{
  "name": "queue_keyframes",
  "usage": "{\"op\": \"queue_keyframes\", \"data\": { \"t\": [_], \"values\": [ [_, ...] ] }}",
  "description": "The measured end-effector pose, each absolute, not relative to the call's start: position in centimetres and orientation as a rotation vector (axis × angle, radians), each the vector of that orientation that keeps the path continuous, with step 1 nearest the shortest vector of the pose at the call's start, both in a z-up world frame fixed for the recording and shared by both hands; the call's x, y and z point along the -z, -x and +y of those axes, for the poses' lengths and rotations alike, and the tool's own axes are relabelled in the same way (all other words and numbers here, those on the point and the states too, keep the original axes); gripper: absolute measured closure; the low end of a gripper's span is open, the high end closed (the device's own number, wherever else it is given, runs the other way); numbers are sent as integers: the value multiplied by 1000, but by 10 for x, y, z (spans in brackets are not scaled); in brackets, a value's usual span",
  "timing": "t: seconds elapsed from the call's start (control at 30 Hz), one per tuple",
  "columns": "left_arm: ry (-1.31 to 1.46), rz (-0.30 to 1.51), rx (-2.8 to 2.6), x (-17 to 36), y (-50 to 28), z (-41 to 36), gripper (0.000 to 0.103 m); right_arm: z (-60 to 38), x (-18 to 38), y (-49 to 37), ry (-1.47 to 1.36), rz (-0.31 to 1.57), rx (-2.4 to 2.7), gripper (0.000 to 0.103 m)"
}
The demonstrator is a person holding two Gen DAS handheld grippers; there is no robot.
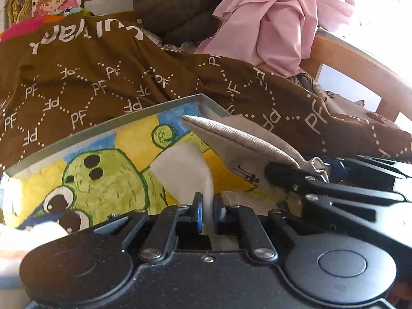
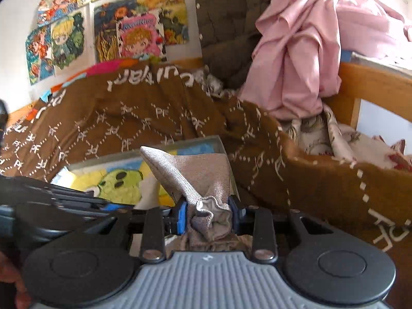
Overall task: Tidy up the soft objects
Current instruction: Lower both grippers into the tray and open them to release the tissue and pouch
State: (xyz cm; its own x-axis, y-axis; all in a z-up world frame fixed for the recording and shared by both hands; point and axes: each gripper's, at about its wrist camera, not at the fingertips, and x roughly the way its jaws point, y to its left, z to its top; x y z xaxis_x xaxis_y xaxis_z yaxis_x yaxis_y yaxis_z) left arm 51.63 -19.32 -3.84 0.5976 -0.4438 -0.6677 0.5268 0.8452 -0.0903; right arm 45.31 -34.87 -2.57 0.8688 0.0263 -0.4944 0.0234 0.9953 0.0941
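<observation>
**Both grippers clamped on soft items over the tin**

Left gripper (image 1: 208,207) pinches white fluff (image 1: 180,172), probably cotton, view blurred. Right gripper (image 2: 209,212) is closed on bunched beige cloth (image 2: 195,177). Both hang above the painted tray (image 1: 103,126) on brown blanket (image 1: 77,77).

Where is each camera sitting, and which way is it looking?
Left wrist: sits on the left tool, looking forward over the cactus-picture box; its tips pinch a white cloth, and the right tool reaches in from the right.
Right wrist: sits on the right tool, facing the same way; it clamps a beige cloth, with the left tool's body at left.
Both share the box, the brown PF blanket, the pink cloth and wall posters.
</observation>
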Motion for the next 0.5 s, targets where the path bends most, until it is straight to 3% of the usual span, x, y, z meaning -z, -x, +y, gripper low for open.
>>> {"op": "queue_keyframes", "data": {
  "t": [0.5],
  "values": [
    [-36, 694, 558, 53, -509, -188, 87, -356, 36, -446, -70, 554, -5, 62]
  ]
}}
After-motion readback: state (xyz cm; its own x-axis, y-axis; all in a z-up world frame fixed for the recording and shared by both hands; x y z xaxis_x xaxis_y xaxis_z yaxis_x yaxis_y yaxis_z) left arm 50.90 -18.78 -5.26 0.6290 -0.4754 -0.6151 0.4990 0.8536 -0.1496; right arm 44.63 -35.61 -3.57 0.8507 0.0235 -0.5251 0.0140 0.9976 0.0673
